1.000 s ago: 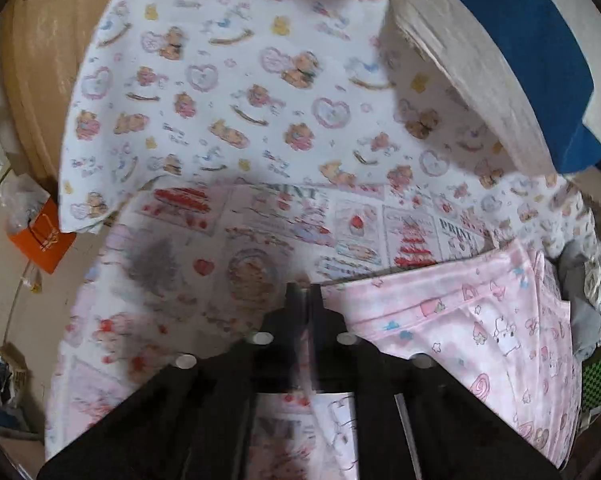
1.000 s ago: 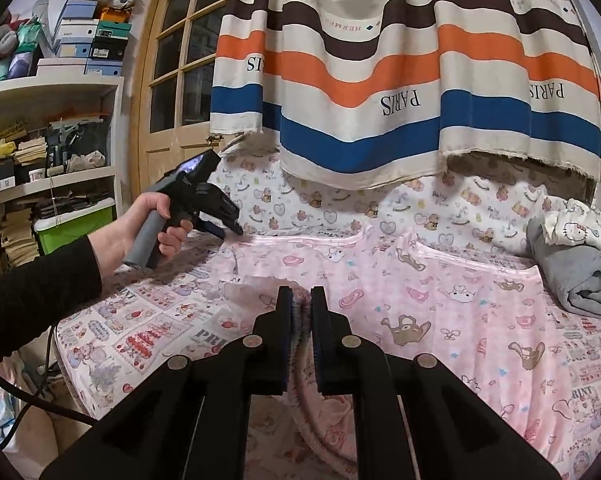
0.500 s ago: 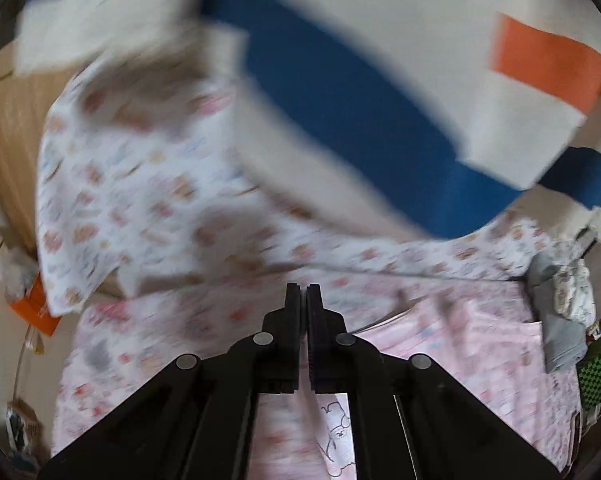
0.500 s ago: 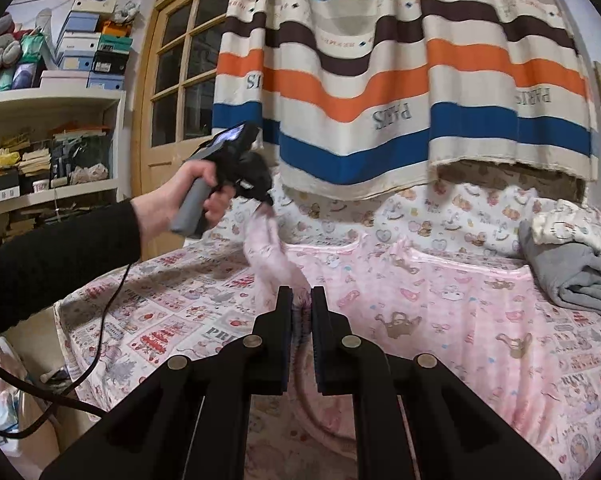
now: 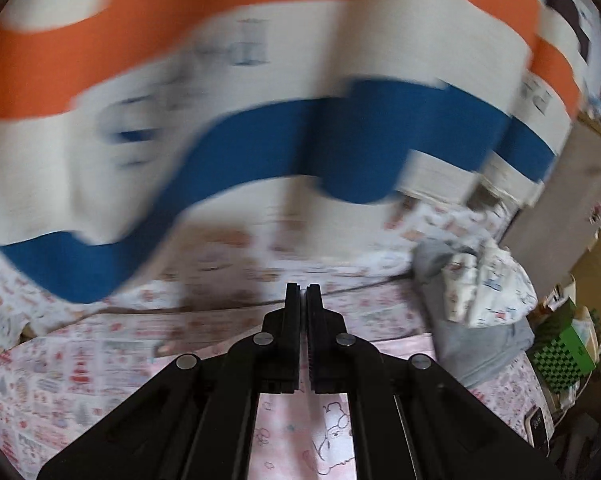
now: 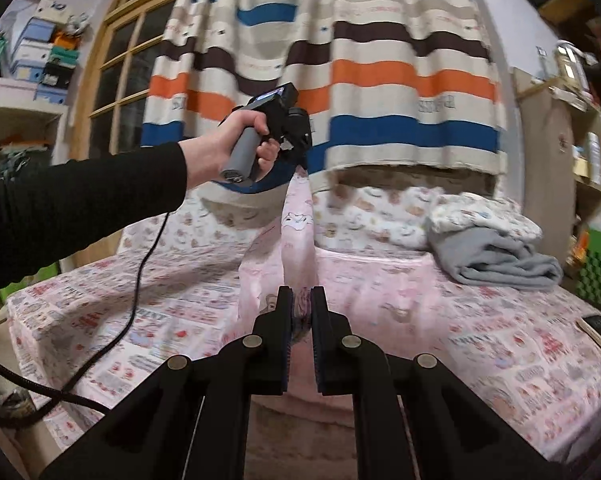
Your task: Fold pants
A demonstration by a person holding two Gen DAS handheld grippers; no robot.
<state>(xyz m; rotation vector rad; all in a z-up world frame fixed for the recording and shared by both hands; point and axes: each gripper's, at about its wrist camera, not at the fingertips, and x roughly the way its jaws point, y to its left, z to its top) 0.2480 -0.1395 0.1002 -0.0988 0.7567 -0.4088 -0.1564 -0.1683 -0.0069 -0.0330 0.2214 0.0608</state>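
I held two grippers over a bed (image 6: 148, 312) covered with a sheet printed in red and pink cartoons. My left gripper (image 6: 300, 160), seen from the right wrist camera, was raised in front of a striped curtain (image 6: 380, 80) of orange, blue, brown and cream. My left hand (image 6: 236, 148), in a black sleeve, gripped its grey handle, and a black cable hung from it toward the bed edge. Its fingers were clenched on one end of the pink pants (image 6: 296, 224), which hung from them in a narrow strip down to the bed. In the left wrist view that gripper (image 5: 303, 300) had its fingers pressed together, with pink cloth (image 5: 300, 432) showing below them; the curtain behind was blurred. My right gripper (image 6: 301, 312) sat low over the bed, its fingers nearly together and pinching bunched pink cloth of the same pants. A folded grey garment (image 6: 496, 260) with a white printed one on top lay at the right side of the bed, apart from the pants.
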